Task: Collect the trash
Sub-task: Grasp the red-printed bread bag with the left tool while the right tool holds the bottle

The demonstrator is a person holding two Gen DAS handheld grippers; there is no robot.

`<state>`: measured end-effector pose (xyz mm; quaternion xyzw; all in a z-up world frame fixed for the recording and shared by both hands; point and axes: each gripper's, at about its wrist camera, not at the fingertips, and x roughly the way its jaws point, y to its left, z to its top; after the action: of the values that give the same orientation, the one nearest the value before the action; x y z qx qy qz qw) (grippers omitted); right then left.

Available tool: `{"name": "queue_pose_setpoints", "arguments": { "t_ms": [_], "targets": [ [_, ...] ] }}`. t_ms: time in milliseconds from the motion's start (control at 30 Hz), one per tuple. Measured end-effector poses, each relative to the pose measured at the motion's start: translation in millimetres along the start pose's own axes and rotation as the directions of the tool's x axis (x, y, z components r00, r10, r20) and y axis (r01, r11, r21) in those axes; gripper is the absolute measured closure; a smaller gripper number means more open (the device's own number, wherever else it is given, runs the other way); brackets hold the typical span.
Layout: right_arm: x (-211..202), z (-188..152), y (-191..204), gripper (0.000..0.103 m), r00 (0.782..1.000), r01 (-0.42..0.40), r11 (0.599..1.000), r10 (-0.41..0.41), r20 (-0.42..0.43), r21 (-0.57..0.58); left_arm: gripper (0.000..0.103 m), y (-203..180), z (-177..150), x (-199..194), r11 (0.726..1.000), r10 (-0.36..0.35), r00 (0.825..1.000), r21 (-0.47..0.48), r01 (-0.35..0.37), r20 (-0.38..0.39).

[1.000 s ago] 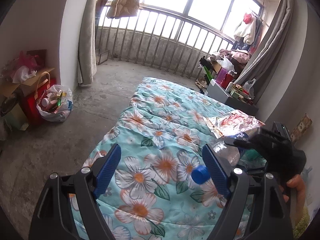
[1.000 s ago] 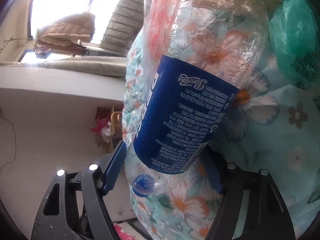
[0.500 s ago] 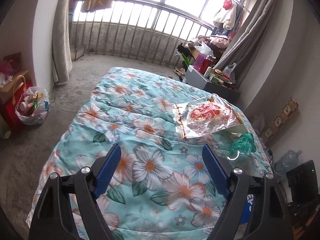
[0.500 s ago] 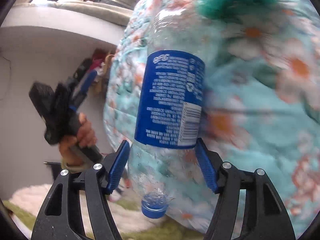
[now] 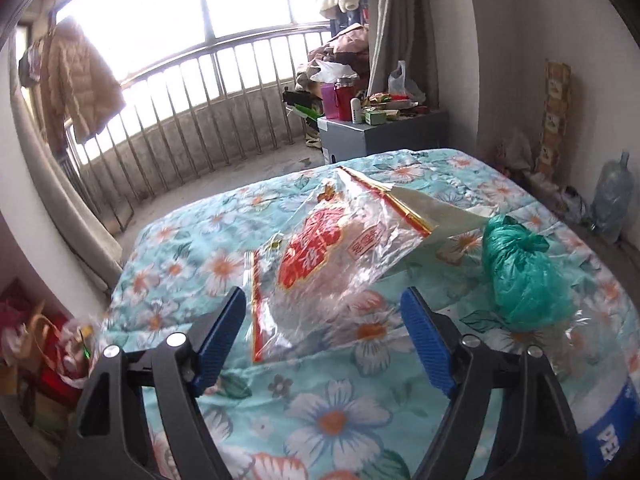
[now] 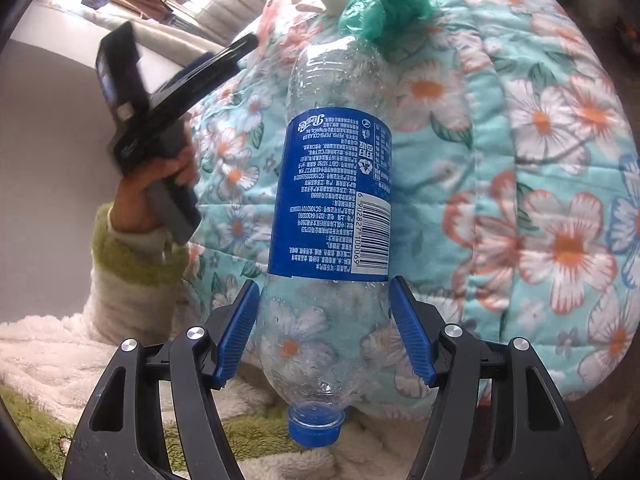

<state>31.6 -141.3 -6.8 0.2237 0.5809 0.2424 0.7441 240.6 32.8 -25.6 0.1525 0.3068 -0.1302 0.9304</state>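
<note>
Indoors, beside a bed spread with a flower-print quilt (image 5: 328,420), we hold a pair of tongs in each hand. Our right tongs (image 6: 324,332) are clamped on an empty clear plastic bottle (image 6: 332,184) with a blue label; the blue pads (image 6: 236,332) press on its lower body below the label, and its blue cap (image 6: 314,424) hangs toward the camera, so the bottle is held neck-down over the edge of the quilt. Our left tongs (image 5: 322,334) hover above the quilt with their jaws apart and closing, and nothing is pressed between them. Just past their tips lies a crumpled clear plastic bag (image 5: 320,248) printed in red, with a red and gold strip along its edge, resting flat on the quilt. To its right sits a knotted green plastic bag (image 5: 524,272), also on the quilt and apart from the clear one. A pale sheet (image 5: 436,216) shows under the far corner of the clear bag. In the right wrist view our left hand (image 6: 160,184) grips the black handle of its tongs, a green and cream fleece sleeve (image 6: 132,264) at the wrist. Beyond the bed a grey box (image 5: 380,136) carries bottles and packets, a railing (image 5: 208,92) runs below bright windows, and a padded jacket (image 5: 76,80) hangs at the left.
</note>
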Motion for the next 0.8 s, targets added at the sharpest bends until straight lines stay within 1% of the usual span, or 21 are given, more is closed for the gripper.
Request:
{"name": "queue_pose_setpoints", "arguments": {
  "t_ms": [33, 67, 100, 133, 167, 200, 233, 300, 400, 433, 533, 600, 667, 767, 800],
  "targets": [
    [-1, -2, -6, 0.04, 1.0, -0.005, 1.0, 0.005, 0.004, 0.005, 0.035, -4, 2, 8, 1.0, 0.017, 1.0, 0.024, -0.017, -0.005],
    [-6, -7, -11, 0.04, 1.0, -0.011, 1.0, 0.011, 0.009, 0.011, 0.046, -5, 2, 14, 0.999, 0.025, 1.0, 0.039, -0.024, -0.013],
    [-6, -7, -12, 0.04, 1.0, -0.017, 1.0, 0.017, 0.015, 0.018, 0.059, -8, 4, 22, 0.998, 0.034, 0.999, 0.051, -0.033, -0.027],
    [-10, -13, -15, 0.04, 1.0, -0.022, 1.0, 0.022, 0.02, 0.021, 0.066, -7, 5, 26, 0.998, 0.041, 0.999, 0.052, -0.039, -0.033],
    [-14, -15, -18, 0.04, 0.999, -0.027, 0.999, 0.026, 0.026, 0.025, 0.078, -5, 6, 27, 0.998, 0.039, 0.999, 0.04, -0.038, -0.038],
    [-15, -17, -19, 0.04, 0.999, -0.03, 0.999, 0.029, 0.033, 0.03, 0.088, -2, 5, 25, 0.999, 0.032, 0.999, 0.021, -0.031, -0.039],
    [-18, -19, -21, 0.04, 0.999, -0.032, 0.999, 0.031, 0.038, 0.033, 0.091, 1, 5, 23, 1.0, 0.027, 0.999, 0.011, -0.026, -0.038],
    [-21, -20, -25, 0.04, 0.998, -0.032, 0.999, 0.03, 0.049, 0.038, 0.096, 3, 4, 14, 1.0, 0.016, 0.999, 0.0, -0.016, -0.03],
    [-22, -23, -28, 0.041, 0.997, -0.033, 0.998, 0.029, 0.066, 0.048, 0.099, 8, 0, -11, 0.999, -0.019, 1.0, -0.026, 0.018, -0.017],
    [-29, -26, -30, 0.041, 0.997, -0.031, 0.998, 0.027, 0.072, 0.05, 0.1, 7, -1, -20, 0.999, -0.03, 0.999, -0.032, 0.03, -0.013],
    [-40, -30, -33, 0.041, 0.995, -0.02, 0.998, 0.014, 0.094, 0.058, 0.101, 18, -5, -48, 0.99, -0.11, 0.994, -0.086, 0.108, -0.015],
    [-45, -31, -34, 0.041, 0.993, -0.017, 0.997, 0.009, 0.113, 0.069, 0.101, 27, -10, -62, 0.972, -0.185, 0.982, -0.151, 0.179, -0.027],
    [-54, -34, -39, 0.041, 0.991, -0.022, 0.996, 0.01, 0.134, 0.089, 0.101, 38, -17, -76, 0.938, -0.273, 0.961, -0.231, 0.258, -0.034],
    [-64, -38, -42, 0.041, 0.986, -0.022, 0.993, 0.002, 0.168, 0.117, 0.101, 43, -27, -95, 0.899, -0.349, 0.936, -0.296, 0.321, -0.047],
    [-67, -40, -43, 0.041, 0.984, -0.022, 0.992, -0.001, 0.179, 0.126, 0.101, 45, -31, -101, 0.881, -0.385, 0.921, -0.319, 0.35, -0.054]
  ]
}}
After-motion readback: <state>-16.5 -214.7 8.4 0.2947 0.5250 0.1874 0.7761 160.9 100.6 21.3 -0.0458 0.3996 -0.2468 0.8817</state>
